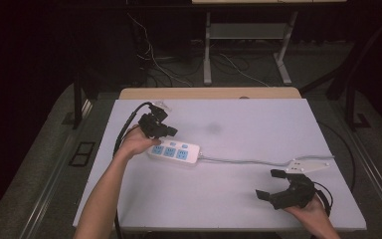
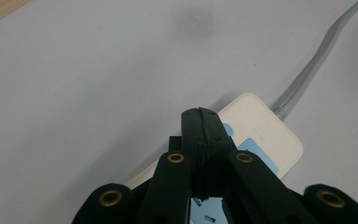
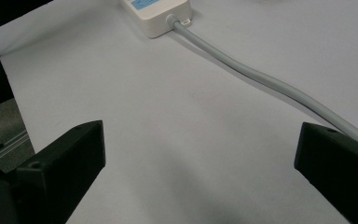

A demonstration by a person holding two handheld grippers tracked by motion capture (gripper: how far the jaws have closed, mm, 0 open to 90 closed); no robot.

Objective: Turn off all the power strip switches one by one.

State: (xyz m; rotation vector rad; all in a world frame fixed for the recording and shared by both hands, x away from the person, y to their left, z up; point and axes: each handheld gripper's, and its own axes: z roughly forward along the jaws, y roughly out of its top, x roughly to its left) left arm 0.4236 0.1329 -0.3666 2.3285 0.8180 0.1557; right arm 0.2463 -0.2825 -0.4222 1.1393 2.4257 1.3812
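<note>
The near and far parts of the table point(image 1: 219, 209) lie bare, open to a passing hand. Across its middle, the power strip point(image 1: 175, 151) and its grey cable point(image 1: 243, 161) form a low barrier running toward the right edge. The left tool point(image 1: 170, 131) hangs over the strip's left end; the right tool point(image 1: 270, 184) occupies the near right corner.

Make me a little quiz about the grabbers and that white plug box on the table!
1. True or false: the left gripper has its jaws pressed together.
2. What does the grey cable run out of?
3. The right gripper is: A) holding the cable, B) open above the bare table.

Key: 1 true. 2 the white power strip. 3 B.
</note>
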